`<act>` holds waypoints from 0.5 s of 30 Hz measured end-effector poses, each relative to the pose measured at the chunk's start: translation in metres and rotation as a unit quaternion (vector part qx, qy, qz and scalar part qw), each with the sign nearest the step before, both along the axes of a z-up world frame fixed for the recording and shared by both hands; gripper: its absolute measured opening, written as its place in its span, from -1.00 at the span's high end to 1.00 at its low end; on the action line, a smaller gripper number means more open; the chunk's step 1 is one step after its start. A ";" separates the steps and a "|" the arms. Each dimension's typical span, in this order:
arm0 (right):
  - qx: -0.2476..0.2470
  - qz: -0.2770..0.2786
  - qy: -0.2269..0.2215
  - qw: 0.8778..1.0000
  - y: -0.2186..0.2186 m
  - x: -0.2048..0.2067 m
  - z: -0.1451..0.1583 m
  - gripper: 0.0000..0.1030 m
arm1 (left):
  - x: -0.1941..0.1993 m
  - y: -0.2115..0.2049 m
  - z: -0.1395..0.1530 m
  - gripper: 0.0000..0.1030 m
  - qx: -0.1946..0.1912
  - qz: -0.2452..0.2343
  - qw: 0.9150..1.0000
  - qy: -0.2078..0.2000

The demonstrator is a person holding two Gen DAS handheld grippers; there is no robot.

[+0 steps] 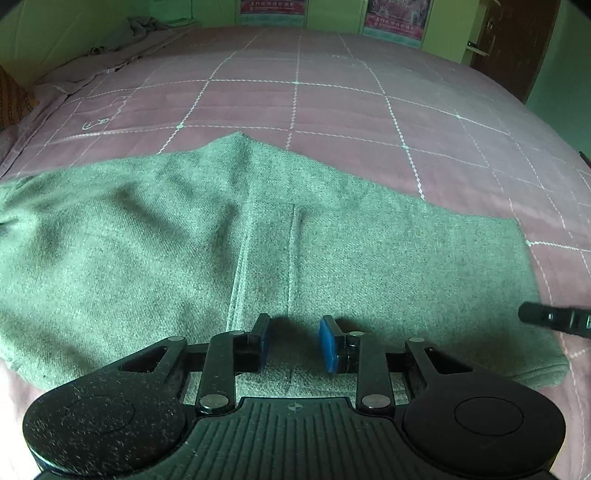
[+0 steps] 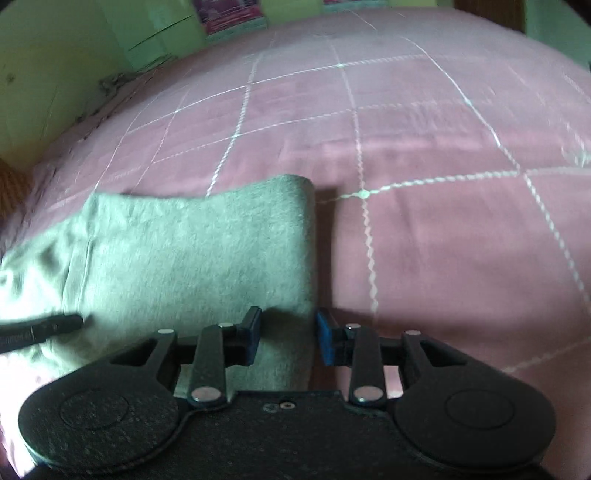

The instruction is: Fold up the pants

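At the bottom of the left wrist view, your left gripper (image 1: 293, 341) sits low over the pants (image 1: 258, 251), its blue-padded jaws standing apart with only grey fabric showing in the gap; nothing is pinched between them. In the right wrist view your right gripper (image 2: 287, 338) is likewise released, jaws parted, straddling the right edge of the pants (image 2: 184, 258): the left pad lies over cloth, the right pad over the bedspread (image 2: 461, 240). Whether either pad actually presses the fabric, you cannot tell.

Each camera catches the other tool: the black tip of the right gripper pokes in at the right edge of the left view, and the left gripper's tip (image 2: 44, 326) enters at the lower left of the right view.

The left view gives you the broad spread of the garment: grey, felt-like cloth filling the lower half of the frame, two stitched seam lines running up the middle, soft creases at left, and a far edge rising to a peak at centre. The right view, slightly blurred, shows only the garment's right end, with a rolled, doubled edge casting a shadow on the bed.

Beyond, the pink bedspread (image 1: 332, 103) with its white stitched grid runs to the top of the frame. A crumpled cloth (image 1: 144, 27) lies at upper left, a dark door (image 1: 517, 44) at upper right.
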State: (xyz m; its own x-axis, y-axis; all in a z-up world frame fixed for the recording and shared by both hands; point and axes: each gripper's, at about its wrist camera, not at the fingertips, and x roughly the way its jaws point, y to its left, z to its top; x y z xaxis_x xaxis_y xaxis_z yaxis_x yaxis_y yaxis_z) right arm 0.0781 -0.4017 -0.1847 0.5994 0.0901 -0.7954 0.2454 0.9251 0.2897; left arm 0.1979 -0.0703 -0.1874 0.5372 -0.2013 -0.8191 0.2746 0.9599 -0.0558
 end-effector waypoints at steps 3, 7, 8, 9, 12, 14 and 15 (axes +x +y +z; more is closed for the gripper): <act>0.040 -0.021 -0.007 0.999 -0.006 0.003 0.000 0.78 | 0.003 -0.005 -0.002 0.17 0.004 -0.003 1.000 -0.001; -0.029 0.021 -0.040 0.999 0.015 -0.007 0.022 0.83 | 0.000 -0.015 0.001 0.09 -0.003 -0.006 1.000 -0.001; -0.036 0.023 -0.058 0.997 0.016 -0.012 0.032 0.84 | -0.001 -0.018 0.002 0.09 -0.011 -0.008 1.000 0.001; -0.044 0.028 -0.075 0.996 0.018 -0.017 0.042 0.84 | -0.002 -0.020 0.003 0.09 -0.017 -0.009 1.000 0.004; -0.085 0.034 -0.064 0.994 0.020 -0.021 0.040 0.84 | -0.004 -0.030 -0.004 0.02 0.000 -0.020 1.000 0.004; -0.076 0.014 -0.001 0.997 0.012 -0.012 0.007 0.80 | -0.006 -0.034 -0.007 0.00 0.023 -0.032 0.999 -0.008; -0.086 0.012 -0.009 0.996 0.016 -0.013 0.007 0.75 | -0.006 -0.033 -0.005 0.00 0.024 -0.030 0.999 -0.007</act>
State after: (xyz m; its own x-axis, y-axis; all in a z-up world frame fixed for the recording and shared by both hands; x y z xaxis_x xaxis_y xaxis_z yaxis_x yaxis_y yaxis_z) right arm 0.0654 -0.3858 -0.1780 0.6130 -0.0321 -0.7894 0.2197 0.9667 0.1313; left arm 0.1922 -0.1030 -0.1929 0.5362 -0.1946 -0.8214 0.3321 0.9432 -0.0067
